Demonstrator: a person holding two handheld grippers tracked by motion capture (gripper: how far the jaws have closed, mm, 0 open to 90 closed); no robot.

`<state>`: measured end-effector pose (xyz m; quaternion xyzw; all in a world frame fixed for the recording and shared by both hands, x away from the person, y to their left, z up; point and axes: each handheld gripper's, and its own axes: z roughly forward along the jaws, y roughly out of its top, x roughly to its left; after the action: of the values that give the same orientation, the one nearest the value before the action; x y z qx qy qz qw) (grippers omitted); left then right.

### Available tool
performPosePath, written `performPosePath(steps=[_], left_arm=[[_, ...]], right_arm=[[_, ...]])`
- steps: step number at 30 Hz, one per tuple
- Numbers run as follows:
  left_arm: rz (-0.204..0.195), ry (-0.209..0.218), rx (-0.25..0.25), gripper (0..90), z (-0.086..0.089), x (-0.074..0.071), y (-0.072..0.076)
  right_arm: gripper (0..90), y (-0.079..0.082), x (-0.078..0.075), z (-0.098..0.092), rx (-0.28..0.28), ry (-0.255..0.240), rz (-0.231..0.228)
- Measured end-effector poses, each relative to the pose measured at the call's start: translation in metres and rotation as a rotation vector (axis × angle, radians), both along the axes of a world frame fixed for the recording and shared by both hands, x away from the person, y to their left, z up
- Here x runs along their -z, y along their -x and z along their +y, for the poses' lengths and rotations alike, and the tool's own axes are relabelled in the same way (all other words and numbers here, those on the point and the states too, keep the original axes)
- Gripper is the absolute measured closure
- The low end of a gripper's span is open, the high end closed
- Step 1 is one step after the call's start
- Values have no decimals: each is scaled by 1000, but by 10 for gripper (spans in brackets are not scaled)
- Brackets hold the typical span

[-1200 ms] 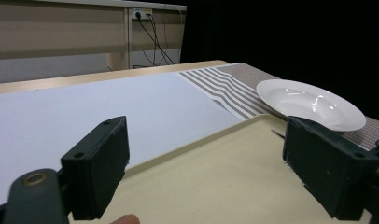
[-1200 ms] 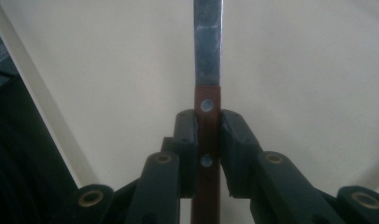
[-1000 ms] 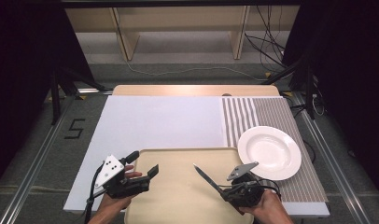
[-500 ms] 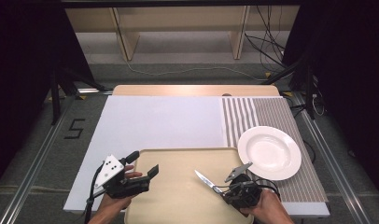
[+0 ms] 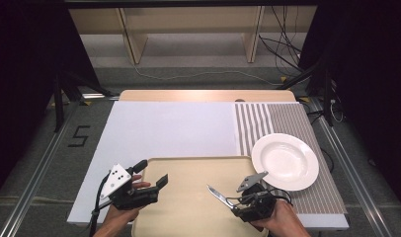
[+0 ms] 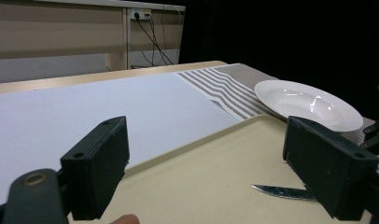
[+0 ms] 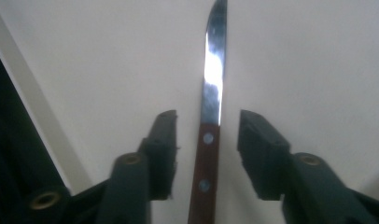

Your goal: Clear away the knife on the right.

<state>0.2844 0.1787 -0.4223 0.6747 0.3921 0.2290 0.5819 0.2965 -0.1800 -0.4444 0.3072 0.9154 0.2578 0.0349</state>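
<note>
The knife (image 7: 210,140) is lying flat on the beige tray (image 5: 188,173), straddled by the right gripper (image 7: 206,140) with its jaws parted on either side of the wooden handle, so nothing's actually been gripped or lifted yet. The left gripper (image 5: 151,177) is held wide and empty over the tray's left edge. A white plate (image 5: 285,160) is parked just right of the tray on the striped mat (image 5: 267,118); nothing's blocking the grab.

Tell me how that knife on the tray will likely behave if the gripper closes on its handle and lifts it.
The knife looks stiff: a metal blade on a riveted wooden handle, so it probably won't flex. Lying flat on the tray, it seems unlikely to roll. The handle is narrow between the right gripper's open jaws, so it might pivot blade-down if gripped only at its end.
</note>
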Motion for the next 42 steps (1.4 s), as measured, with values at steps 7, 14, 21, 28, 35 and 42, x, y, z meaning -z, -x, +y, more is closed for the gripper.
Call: performPosePath(steps=[7,14,21,28,35,42], left_arm=[[0,-2,1,142,0,0,0],[2,-3,0,142,0,0,0],[2,-6,3,143,0,0,0],[0,-8,3,143,0,0,0],[-1,-6,1,143,0,0,0],[-1,-9,3,143,0,0,1]], right_arm=[[875,5,2,9,-104,-9,-83],[885,7,15,21,-142,56,-65],[900,6,20,21,-143,80,-57],[900,-1,21,16,-112,73,-59],[900,-6,19,8,-73,91,-48],[900,-9,18,1,-52,105,-43]])
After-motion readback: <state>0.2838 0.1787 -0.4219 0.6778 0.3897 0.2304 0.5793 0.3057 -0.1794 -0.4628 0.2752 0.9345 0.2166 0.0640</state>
